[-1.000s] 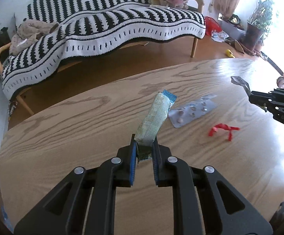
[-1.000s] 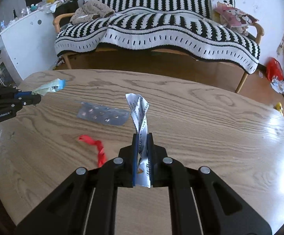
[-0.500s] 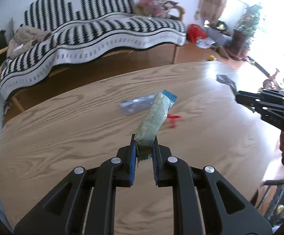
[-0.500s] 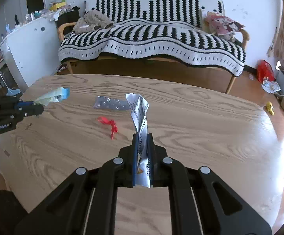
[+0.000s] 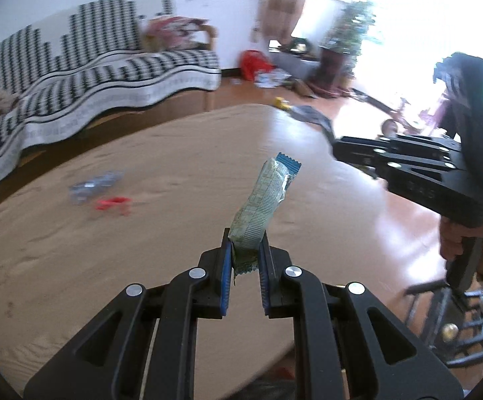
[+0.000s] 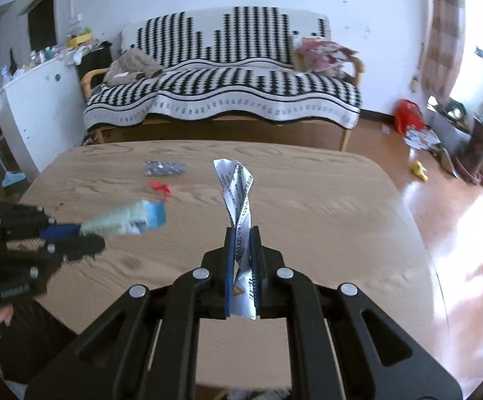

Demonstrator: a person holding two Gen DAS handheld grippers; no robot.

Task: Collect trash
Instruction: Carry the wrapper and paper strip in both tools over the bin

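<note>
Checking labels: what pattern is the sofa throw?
Black-and-white checks with wavy stripes along the throw; clearest in the right wrist view.

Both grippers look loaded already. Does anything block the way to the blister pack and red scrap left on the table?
No obstacle shows. The blister pack and red scrap lie on open table. But the left gripper holds a snack wrapper and the right gripper a white wrapper.

A pale green wrapper (image 5: 264,205) with a blue end is being shown, a white printed wrapper (image 6: 240,206), a tan wooden table (image 6: 324,206), and a black-and-white patterned sofa (image 6: 228,90).
</note>
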